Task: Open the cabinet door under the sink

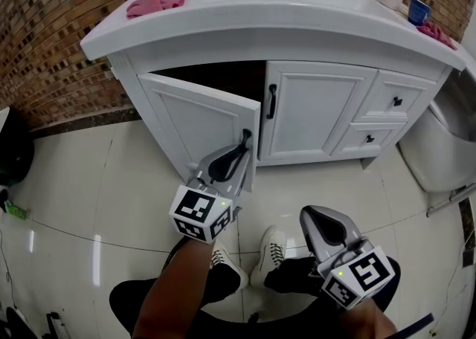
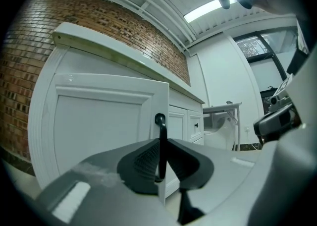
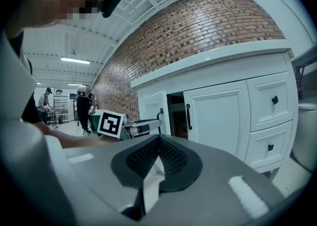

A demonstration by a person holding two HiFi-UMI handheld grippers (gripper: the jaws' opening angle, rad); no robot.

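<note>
- The left gripper (image 2: 161,159) is clamped on the black handle (image 2: 160,133) of the cabinet door (image 1: 195,118), pinching the bar low down.
- That door stands partly open under the sink (image 1: 260,14), with dark cupboard space showing behind its free edge. The neighbouring door (image 1: 312,111) is closed.
- To finish well, I'd pull in an arc about the hinge on the door's left side rather than straight back, letting the wrist turn so the thin bar doesn't slip or twist.
- The right gripper (image 1: 321,220) hangs above the floor (image 1: 111,196), jaws together on nothing, clear of the swing.
</note>
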